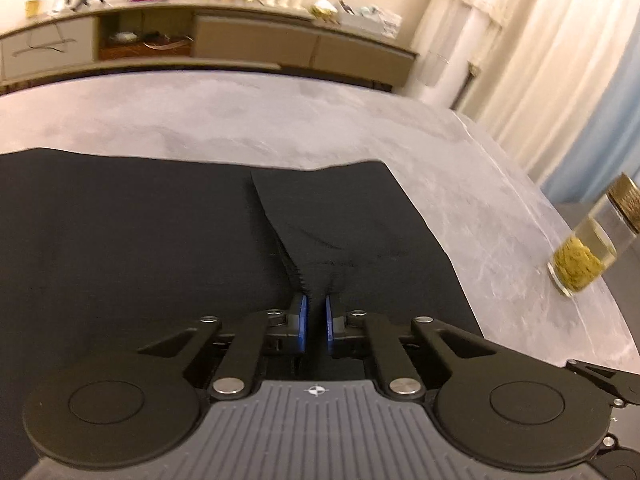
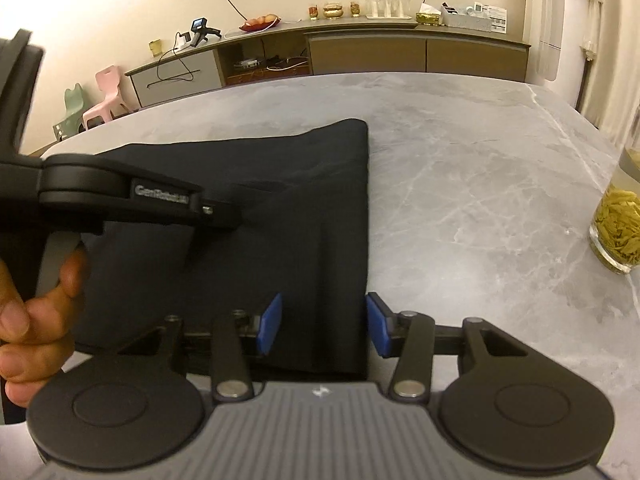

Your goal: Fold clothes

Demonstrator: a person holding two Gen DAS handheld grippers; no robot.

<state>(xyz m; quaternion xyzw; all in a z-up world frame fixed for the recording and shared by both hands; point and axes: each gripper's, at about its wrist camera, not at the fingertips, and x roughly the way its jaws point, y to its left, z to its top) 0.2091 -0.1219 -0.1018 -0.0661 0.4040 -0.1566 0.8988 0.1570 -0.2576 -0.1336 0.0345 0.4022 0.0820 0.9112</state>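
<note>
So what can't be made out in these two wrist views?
- Near edge of the black folded garment: both views, hidden under the gripper bodies.
- Fold pinched by the left gripper: left wrist view, layer count unclear between the fingers.
- Clear glass jar of yellow-green leaves: right wrist view, cut off by the right edge.
- Small items on the beige sideboard: left wrist view, blurred.

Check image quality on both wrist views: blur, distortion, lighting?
Left wrist: motion blur smears the sideboard and jar; black garment nearly textureless. Right wrist: sharper, marble table veins crisp; fisheye bends its edges. Both: warm indoor light, dark corners.
</note>
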